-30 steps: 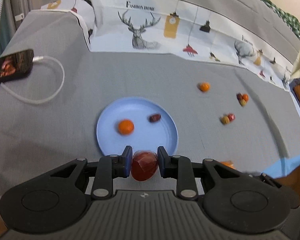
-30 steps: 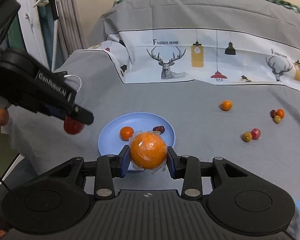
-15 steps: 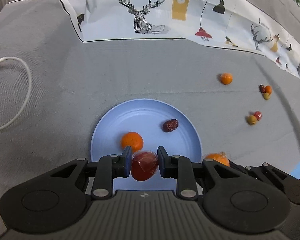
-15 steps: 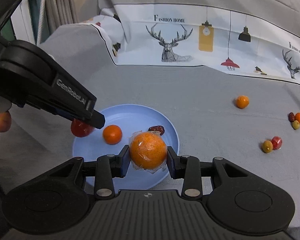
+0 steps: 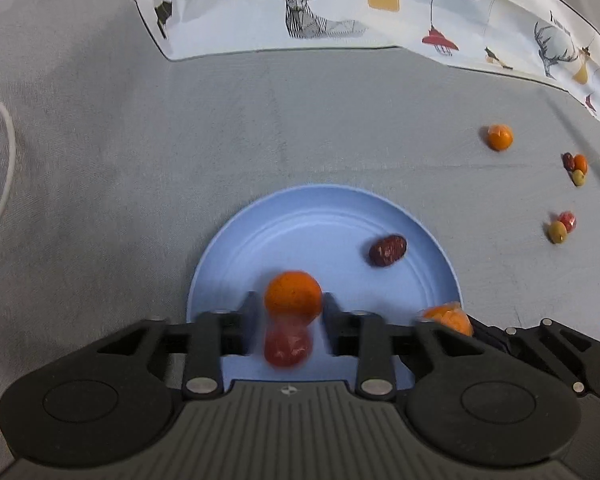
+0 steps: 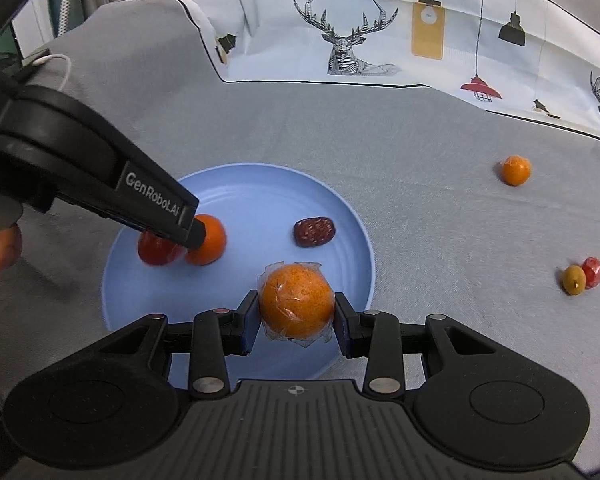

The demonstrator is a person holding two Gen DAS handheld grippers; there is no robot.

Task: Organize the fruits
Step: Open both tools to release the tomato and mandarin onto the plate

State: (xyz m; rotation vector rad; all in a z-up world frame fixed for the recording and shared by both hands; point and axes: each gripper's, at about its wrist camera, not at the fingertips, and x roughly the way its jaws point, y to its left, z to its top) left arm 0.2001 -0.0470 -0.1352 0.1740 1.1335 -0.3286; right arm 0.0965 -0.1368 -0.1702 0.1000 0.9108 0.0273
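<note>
Left gripper (image 5: 288, 322) jaws have just been opening; red fruit (image 5: 287, 345) sits loose between them on the blue plate (image 5: 320, 216), touching the small orange (image 5: 293, 296). Right gripper (image 6: 296, 320) clamps the wrapped orange (image 6: 296, 304) over the plate's near rim; release straight down.

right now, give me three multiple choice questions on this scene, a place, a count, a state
1. Where does the date lie? A on the blue plate B on the deer print C on a phone
2. How many fruits lie on the grey cloth, off the plate? A two B six C ten
3. The right tongs are: A open and empty B shut on the wrapped orange C shut on a date
1 A: it rests on the plate's floor.
2 B: a lone orange, a trio and a pair.
3 B: both pads press its wrap.
</note>
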